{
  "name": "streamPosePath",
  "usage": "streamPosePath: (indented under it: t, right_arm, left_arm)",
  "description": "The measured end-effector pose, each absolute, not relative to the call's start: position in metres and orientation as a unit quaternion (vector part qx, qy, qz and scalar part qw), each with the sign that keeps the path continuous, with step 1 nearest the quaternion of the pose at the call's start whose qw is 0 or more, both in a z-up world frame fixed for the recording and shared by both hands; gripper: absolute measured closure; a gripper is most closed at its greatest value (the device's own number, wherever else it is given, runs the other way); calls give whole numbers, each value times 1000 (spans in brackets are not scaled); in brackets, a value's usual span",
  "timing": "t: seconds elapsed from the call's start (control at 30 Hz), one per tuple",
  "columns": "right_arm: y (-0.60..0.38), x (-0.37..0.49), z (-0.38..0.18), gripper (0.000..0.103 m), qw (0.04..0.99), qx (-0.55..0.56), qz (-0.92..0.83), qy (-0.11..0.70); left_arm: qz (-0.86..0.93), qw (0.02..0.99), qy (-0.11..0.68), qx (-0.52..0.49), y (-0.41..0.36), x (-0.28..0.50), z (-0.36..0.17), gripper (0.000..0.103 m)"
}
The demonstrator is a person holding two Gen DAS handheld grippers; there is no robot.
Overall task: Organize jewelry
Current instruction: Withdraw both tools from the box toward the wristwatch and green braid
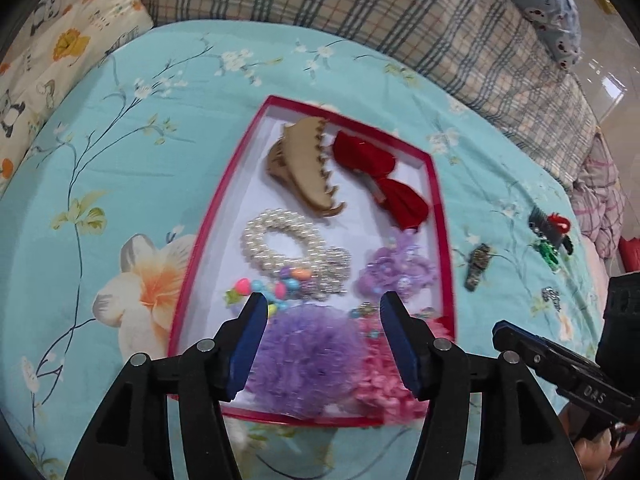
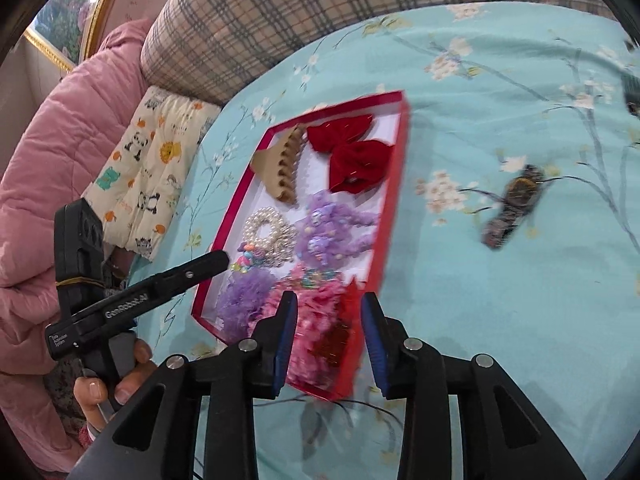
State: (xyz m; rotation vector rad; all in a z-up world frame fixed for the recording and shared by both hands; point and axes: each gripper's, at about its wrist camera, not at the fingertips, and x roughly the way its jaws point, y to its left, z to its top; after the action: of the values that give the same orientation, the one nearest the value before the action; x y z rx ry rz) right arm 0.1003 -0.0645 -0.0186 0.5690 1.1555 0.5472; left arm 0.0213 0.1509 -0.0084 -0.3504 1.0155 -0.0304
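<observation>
A shallow red box [image 1: 224,184] [image 2: 394,184] lies on the bed. It holds a tan claw clip [image 1: 304,164] [image 2: 280,168], a red bow [image 1: 380,176] [image 2: 356,160], a pearl bracelet [image 1: 280,244] [image 2: 268,228], coloured beads [image 1: 276,288], purple flower pieces [image 1: 396,272] [image 2: 332,232], a purple pom [image 1: 308,356] [image 2: 244,300] and a pink ruffle [image 1: 384,380] [image 2: 316,320]. My left gripper [image 1: 324,304] is open and empty above the box's near end. My right gripper [image 2: 330,304] is open over the box's near corner, above a red glittery piece [image 2: 340,332]. A dark barrette [image 1: 478,266] [image 2: 516,204] lies outside on the sheet.
The bed has a turquoise floral sheet [image 1: 120,160] [image 2: 500,320]. A plaid bolster [image 1: 360,20] [image 2: 280,8] and a panda pillow [image 1: 52,40] [image 2: 152,160] lie behind. Several small clips [image 1: 548,236] lie at the right. A pink quilt [image 2: 60,140] is at left.
</observation>
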Motion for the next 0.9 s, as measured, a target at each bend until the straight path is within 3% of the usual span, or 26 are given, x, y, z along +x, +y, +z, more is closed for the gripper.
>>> streamPosePath:
  t: [0.33, 0.9]
  right_arm:
    - [-144, 88, -25, 68, 782, 291, 183, 520]
    - [-262, 95, -36, 66, 810, 298, 74, 500]
  left_arm:
    - [-65, 863, 480, -141, 105, 18, 6, 43]
    - [-139, 844, 513, -72, -10, 74, -17, 43]
